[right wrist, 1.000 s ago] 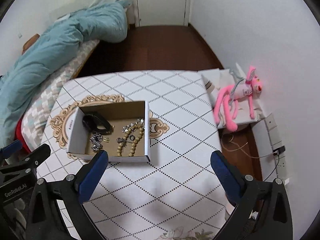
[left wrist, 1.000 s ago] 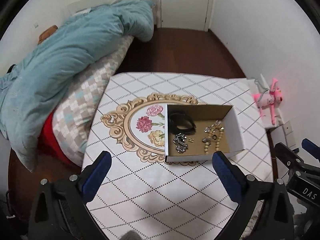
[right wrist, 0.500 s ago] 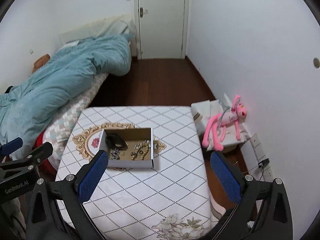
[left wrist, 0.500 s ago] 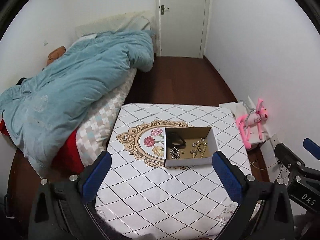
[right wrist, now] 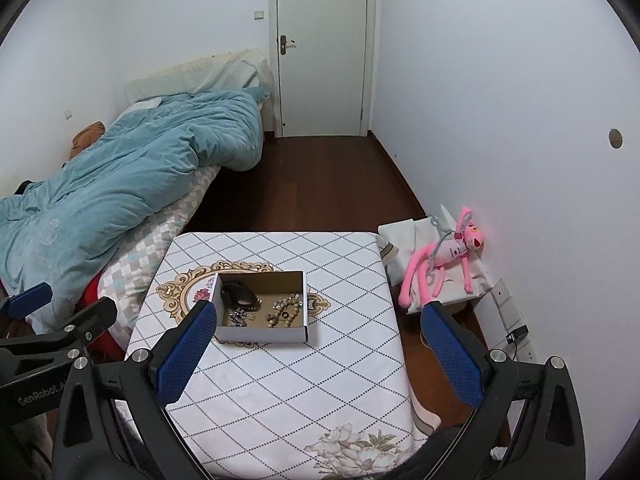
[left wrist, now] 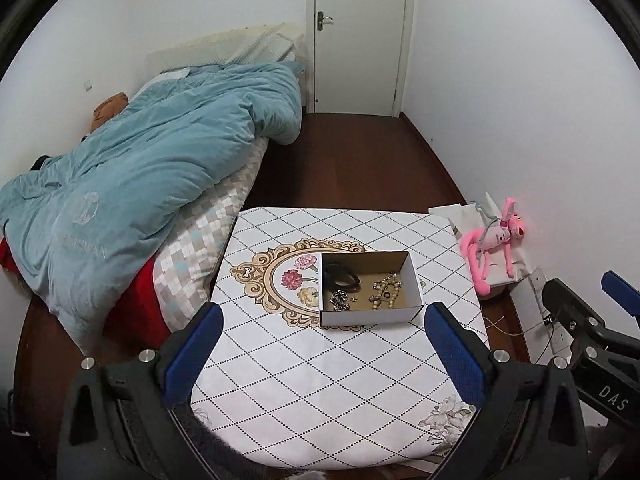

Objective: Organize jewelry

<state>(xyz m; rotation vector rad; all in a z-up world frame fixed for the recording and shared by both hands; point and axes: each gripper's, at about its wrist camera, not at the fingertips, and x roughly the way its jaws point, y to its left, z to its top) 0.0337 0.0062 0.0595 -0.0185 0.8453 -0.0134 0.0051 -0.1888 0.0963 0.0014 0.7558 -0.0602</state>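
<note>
**Both claws spread above the surface, jewelry in the box**

Here the left claw (left wrist: 320,344) hangs spread wide over the near half of the surface (left wrist: 320,392), gripping nothing, its blue pads (left wrist: 192,352) well apart. The right claw (right wrist: 320,348) is likewise spread and bare, held beside it; its left pad (right wrist: 186,354) overlaps the box's near left corner in that view, though whether it touches cannot be told.

Nothing lies between the claws and the box (left wrist: 370,316), an open white carton with a brown floor, sitting partly over a gold floral medallion (left wrist: 280,280) printed on the diamond-patterned cloth. Inside, a black band (left wrist: 342,274) lies at the far left, a silvery chain (left wrist: 340,300) at the near left, a bead string (left wrist: 386,290) with some metal pieces at the right, and a tiny item between them too small to name.

Left of the surface is a bed with a teal quilt (left wrist: 132,184) over a checked sheet (left wrist: 208,236). Right of it, against the wall, a pink plush (right wrist: 444,264) sprawls on white paper. A shut door (right wrist: 322,48) stands at the far end of the dark wood floor. The surface's near edge is cut off by the claw bodies.
</note>
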